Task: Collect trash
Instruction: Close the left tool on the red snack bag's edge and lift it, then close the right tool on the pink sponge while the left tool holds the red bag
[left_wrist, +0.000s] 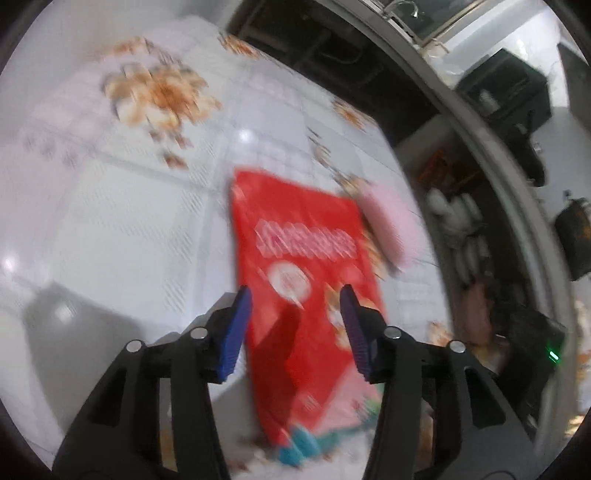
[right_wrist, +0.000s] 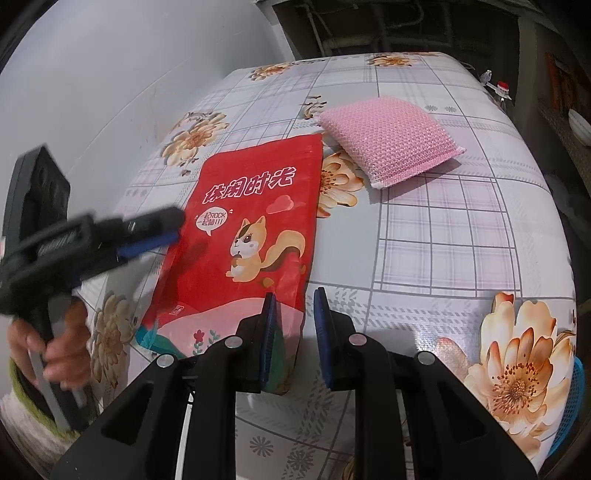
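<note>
The red snack bag is laid flat on the table, long axis running away from both claws. The right claw is parted at its near corner, gripping nothing; the left claw is hovering open above.

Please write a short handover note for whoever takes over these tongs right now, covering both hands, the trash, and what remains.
Left tongs: open, nothing held, hovering above the red snack bag near its left edge.
Right tongs: jaws narrowly apart, empty, over the bag's near right corner; contact cannot be told.
Bag: lying flat on the flowered tablecloth.
Pink scouring pad: beyond the bag, to its right; probably not trash.
Done: nothing collected yet.
Left: grasp the bag and take it to a bin; none is clearly visible.
</note>
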